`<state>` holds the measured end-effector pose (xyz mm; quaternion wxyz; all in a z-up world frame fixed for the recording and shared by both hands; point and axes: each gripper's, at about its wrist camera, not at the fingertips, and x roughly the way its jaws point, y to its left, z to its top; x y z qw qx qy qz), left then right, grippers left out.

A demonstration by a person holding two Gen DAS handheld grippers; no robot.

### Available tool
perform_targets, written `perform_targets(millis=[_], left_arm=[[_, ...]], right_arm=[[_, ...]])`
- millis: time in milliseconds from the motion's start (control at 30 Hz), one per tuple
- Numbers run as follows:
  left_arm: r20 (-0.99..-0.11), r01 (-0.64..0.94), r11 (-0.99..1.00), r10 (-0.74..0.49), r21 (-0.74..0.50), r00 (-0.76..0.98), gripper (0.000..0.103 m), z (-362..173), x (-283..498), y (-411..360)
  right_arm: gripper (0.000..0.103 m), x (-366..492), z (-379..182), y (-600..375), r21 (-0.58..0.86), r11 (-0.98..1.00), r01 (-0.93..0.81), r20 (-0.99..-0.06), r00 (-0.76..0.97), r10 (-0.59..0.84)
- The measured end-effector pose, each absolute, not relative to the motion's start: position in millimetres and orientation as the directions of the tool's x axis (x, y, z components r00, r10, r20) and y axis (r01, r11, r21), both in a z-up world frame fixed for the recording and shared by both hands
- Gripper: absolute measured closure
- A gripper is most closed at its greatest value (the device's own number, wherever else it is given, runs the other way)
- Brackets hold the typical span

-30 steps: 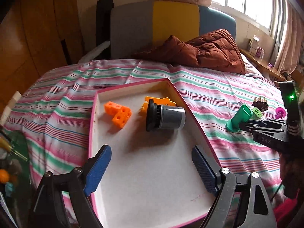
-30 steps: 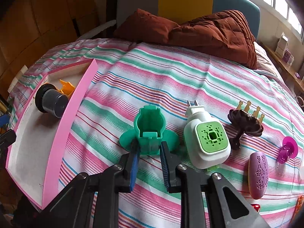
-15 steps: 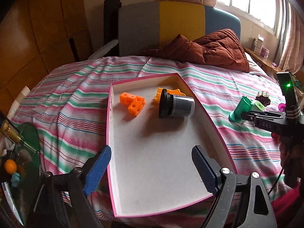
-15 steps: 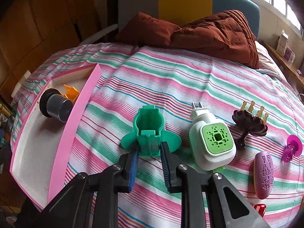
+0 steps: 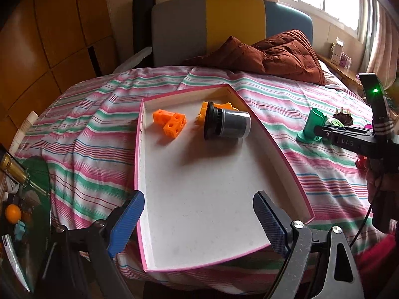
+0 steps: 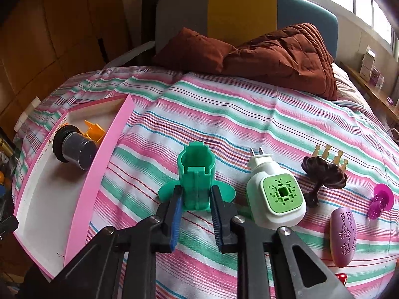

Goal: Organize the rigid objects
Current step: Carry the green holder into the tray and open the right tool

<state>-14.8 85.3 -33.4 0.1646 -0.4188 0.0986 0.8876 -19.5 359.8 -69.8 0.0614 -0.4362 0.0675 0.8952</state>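
Jaws of right gripper (image 6: 195,209) closing on upright green holder (image 6: 197,177) on striped bedspread (image 6: 224,114); pink tray (image 6: 109,154) leftward, beneath spread, empty left gripper (image 5: 197,221).

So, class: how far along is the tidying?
Done: blocks, cup and yellow piece lie in the tray. In hand: right gripper's jaws closing on the green holder; left gripper open, empty. Left: plug-in, clip, purple case, pink piece on the bed.
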Motion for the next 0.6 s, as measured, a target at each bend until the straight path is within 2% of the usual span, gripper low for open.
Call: perform_targets(millis=[600], left_arm=[[-0.766,-0.320,-0.947,0.182,0.032,-0.616,0.014,-29.8,-13.5,62.7]], right_arm=[[0.083,-14.8,-58.1,339.7,0.113,-0.991,-0.077,-0.766,-0.642,-0.037]])
